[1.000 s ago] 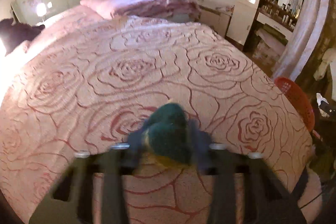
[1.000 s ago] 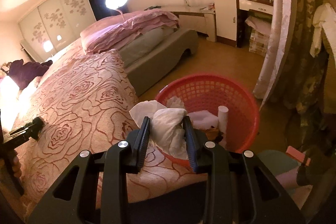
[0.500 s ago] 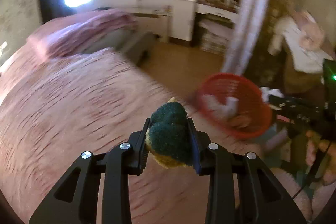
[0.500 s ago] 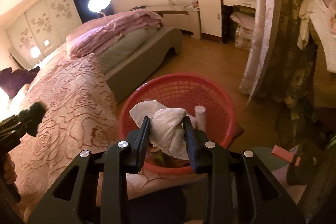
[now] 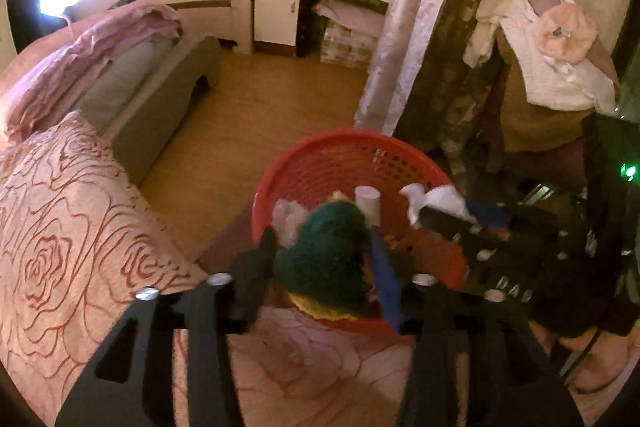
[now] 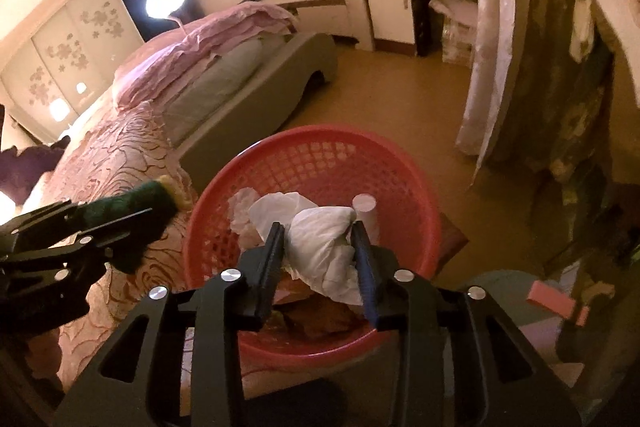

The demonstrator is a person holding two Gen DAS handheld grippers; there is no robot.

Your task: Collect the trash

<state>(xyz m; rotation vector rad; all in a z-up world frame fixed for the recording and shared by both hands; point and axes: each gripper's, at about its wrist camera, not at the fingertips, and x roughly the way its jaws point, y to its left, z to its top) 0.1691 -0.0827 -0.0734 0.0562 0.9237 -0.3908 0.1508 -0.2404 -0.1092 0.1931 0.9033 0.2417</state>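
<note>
Right gripper (image 6: 318,255): jaws closed partway on a crumpled white tissue wad (image 6: 326,247), held firm between both pads. Directly under and ahead of the jaws is the red basket (image 6: 416,187), already holding tissues, a white roll (image 6: 365,207) and brown scraps. Left gripper (image 5: 320,259): jaws clamped on a green-and-yellow scrub sponge (image 5: 326,259), view somewhat blurred. Basket (image 5: 352,147) sits just ahead of and below these jaws too; the sponge hangs about over its near rim. Seen from the right wrist, the left gripper (image 6: 132,223) is just left of the basket, over the bed edge (image 6: 120,155).

Step, as I judge: both pieces carried to the basket, drop not yet done. Next: open right jaws to release the tissue; nudge left jaws a bit further over the basket, then open. Risk: sponge landing on the rim or bed.
</note>
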